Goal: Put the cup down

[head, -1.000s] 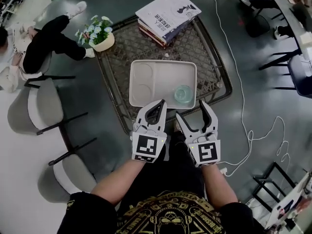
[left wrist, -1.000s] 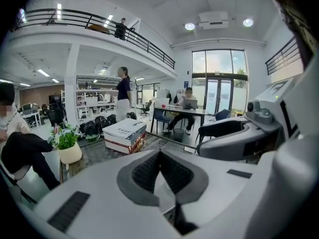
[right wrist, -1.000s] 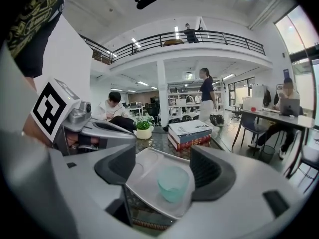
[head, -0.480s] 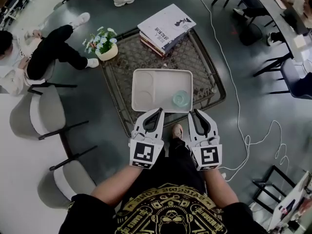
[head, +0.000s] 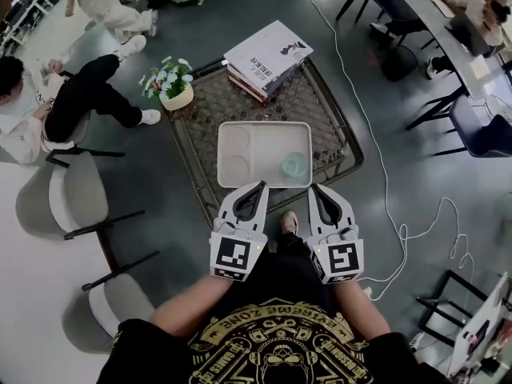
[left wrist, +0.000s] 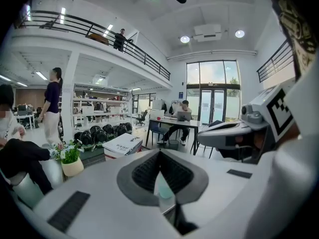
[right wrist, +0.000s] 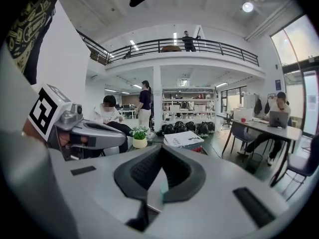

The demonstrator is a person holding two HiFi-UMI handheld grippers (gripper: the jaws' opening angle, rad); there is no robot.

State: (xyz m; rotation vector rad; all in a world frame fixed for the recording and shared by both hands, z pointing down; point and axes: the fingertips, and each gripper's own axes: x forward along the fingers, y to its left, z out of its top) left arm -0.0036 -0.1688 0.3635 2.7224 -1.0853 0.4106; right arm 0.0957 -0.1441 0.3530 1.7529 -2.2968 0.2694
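Cup [head: 294, 165] standing on the tray [head: 264, 130] ahead, the right claw [head: 317, 190] has just closed empty (left claw [head: 259, 187] shut too); task looks done.

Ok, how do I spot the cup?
Find the dark woven table in the head view; a cream tray lies on it. The cup stands in the tray's right-hand section. It is small, pale green and see-through, unlike the books and flower pot.

pale green cup [head: 294, 165], cream tray [head: 264, 144]
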